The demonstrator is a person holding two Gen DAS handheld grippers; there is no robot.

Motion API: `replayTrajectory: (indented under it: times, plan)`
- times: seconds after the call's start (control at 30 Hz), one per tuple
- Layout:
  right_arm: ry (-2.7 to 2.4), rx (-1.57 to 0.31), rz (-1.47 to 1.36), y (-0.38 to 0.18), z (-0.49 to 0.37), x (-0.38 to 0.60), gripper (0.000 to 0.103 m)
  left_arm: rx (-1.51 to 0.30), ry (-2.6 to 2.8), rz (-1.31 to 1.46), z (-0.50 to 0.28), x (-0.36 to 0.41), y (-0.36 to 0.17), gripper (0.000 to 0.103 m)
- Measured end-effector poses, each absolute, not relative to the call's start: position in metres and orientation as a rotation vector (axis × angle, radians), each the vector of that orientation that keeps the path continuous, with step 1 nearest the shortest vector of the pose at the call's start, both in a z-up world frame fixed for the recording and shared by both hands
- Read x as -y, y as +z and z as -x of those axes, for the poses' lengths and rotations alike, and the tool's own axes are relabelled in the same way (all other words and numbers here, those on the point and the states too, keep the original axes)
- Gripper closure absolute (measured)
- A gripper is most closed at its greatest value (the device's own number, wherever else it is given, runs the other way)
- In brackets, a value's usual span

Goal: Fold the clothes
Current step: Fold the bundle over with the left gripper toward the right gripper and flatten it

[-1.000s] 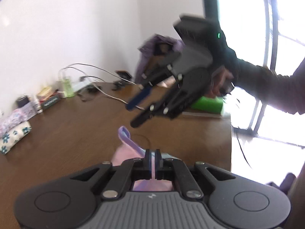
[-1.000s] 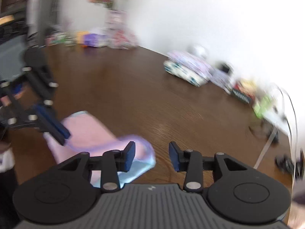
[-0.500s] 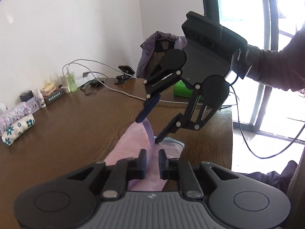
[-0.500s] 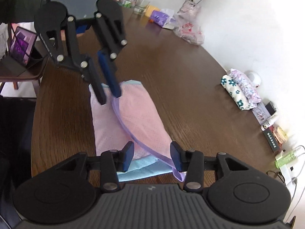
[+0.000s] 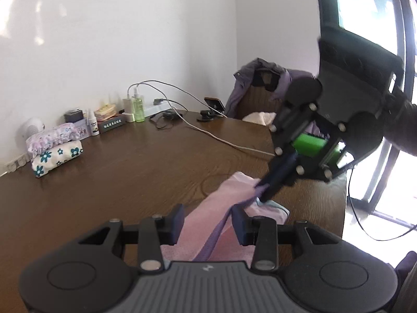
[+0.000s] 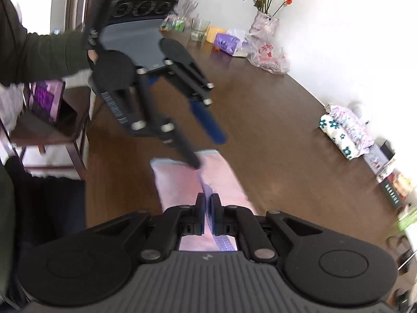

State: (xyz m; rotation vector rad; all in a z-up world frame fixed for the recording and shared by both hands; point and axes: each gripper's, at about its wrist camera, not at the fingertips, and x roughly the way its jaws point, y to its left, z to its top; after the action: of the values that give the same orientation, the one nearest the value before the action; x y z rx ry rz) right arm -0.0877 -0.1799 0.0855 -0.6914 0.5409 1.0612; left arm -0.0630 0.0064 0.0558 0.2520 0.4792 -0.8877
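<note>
The left tongs (image 5: 207, 224) stand apart, their jaws having just been opening; the purple strap (image 5: 219, 230) of the pink garment (image 5: 208, 216) runs up between the blue pads without either one pressing it. The right tongs (image 6: 207, 210) have just closed and now pinch that same purple strap (image 6: 207, 198) flat between their pads. Seen from the left wrist, the right tongs (image 5: 263, 191) reach down with their tips on the bunched strap at the garment's far end. The pink garment (image 6: 182, 182) lies on the brown wooden bench (image 6: 273, 140), near its edge, with a pale blue hem (image 5: 276, 207) showing at one end. Farther along the bench, by the white wall, sits a stack of folded floral cloths (image 5: 54, 148), then small bottles and boxes (image 5: 109, 120) and white cables (image 5: 208, 133). A purple jacket (image 5: 260, 78) hangs over a chair at the bench's far end. In the other direction a vase of pink flowers (image 6: 263, 7) stands by the wall.
</note>
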Motion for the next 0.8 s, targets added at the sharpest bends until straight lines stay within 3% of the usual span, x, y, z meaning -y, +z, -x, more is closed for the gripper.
replayTrajectory:
  times: [0.1, 0.4, 0.47, 0.5, 0.67, 0.8]
  plan:
    - [1.026, -0.566, 0.662, 0.07, 0.1, 0.169, 0.099, -0.481, -0.877, -0.235, 0.063, -0.005, 0.057, 0.059]
    - [0.926, -0.591, 0.616, 0.038, 0.117, 0.174, 0.092, -0.6, -0.875, -0.194, 0.053, 0.011, 0.034, 0.062]
    - [0.885, -0.614, 0.589, 0.04, 0.117, 0.181, 0.074, -0.616, -0.865, -0.224, 0.059, 0.013, 0.022, 0.062]
    - [0.866, -0.624, 0.563, 0.043, 0.118, 0.185, 0.073, -0.609, -0.858, -0.219, 0.062, 0.013, 0.018, 0.062]
    - [0.754, -0.558, 0.201, 0.078, 0.1, 0.211, 0.07, -0.635, -0.834, -0.159, 0.059, 0.0, 0.012, 0.056]
    - [0.587, -0.659, 0.016, 0.053, 0.06, 0.201, 0.07, -0.677, -0.79, -0.116, 0.052, -0.01, 0.008, 0.051]
